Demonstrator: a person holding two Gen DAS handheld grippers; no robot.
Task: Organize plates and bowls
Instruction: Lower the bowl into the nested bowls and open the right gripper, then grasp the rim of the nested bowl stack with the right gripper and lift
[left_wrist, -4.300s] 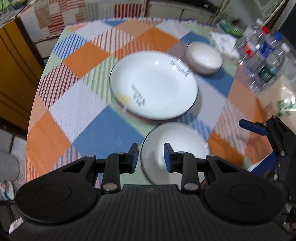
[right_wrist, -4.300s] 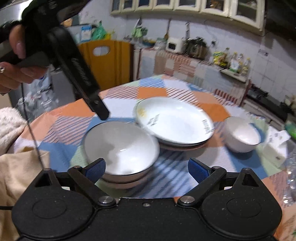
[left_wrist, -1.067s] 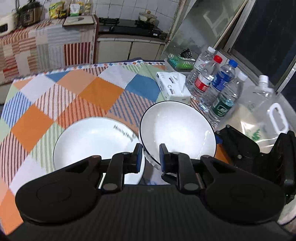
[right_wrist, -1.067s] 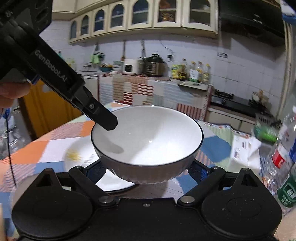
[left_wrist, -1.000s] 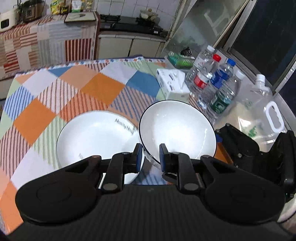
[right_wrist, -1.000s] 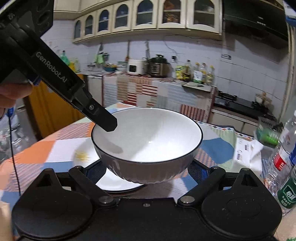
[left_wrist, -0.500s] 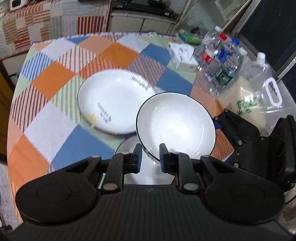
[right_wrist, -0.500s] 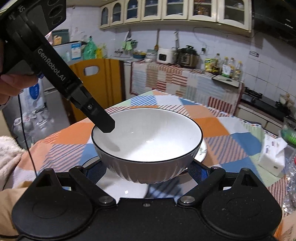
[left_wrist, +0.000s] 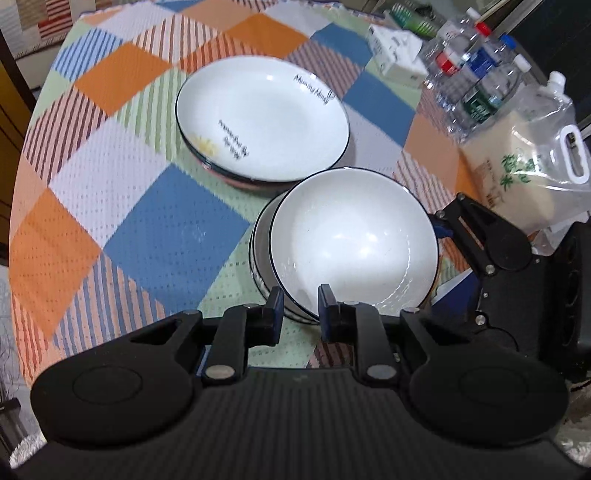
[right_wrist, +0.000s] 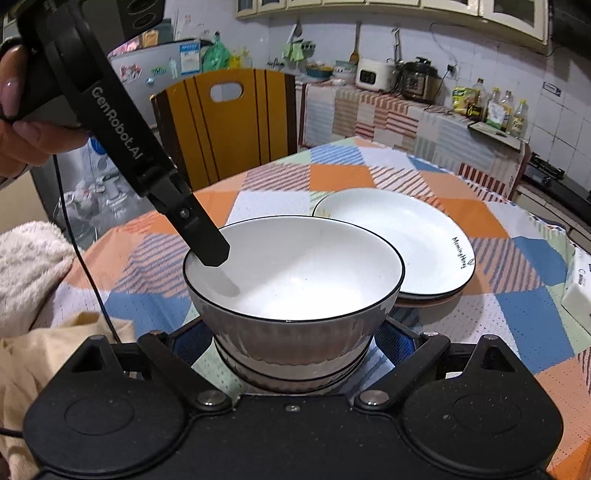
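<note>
A white bowl (left_wrist: 354, 240) with a thin black rim is held by both grippers. My left gripper (left_wrist: 301, 302) is shut on its near rim, one finger inside and one outside. My right gripper (right_wrist: 295, 339) is shut across the bowl's ribbed body (right_wrist: 303, 273), blue pads on either side. The bowl's base sits in the mouth of another bowl (left_wrist: 258, 251) on the tablecloth, whose ribbed wall (right_wrist: 288, 376) shows under it. Whether the two touch I cannot tell. A stack of white plates (left_wrist: 262, 118) lies just beyond, also seen as plates (right_wrist: 399, 236) to the right.
Water bottles (left_wrist: 476, 85), a tissue box (left_wrist: 395, 51) and a clear jug-shaped pouch (left_wrist: 528, 162) crowd the table's right side. A yellow chair (right_wrist: 225, 122) stands behind the table. A person's hand (right_wrist: 18, 140) holds the left gripper, with towels (right_wrist: 29, 266) below it.
Both grippers brought the bowl back from beside the plates toward the near table edge and lowered it over the other bowl. The views tilted further down.
</note>
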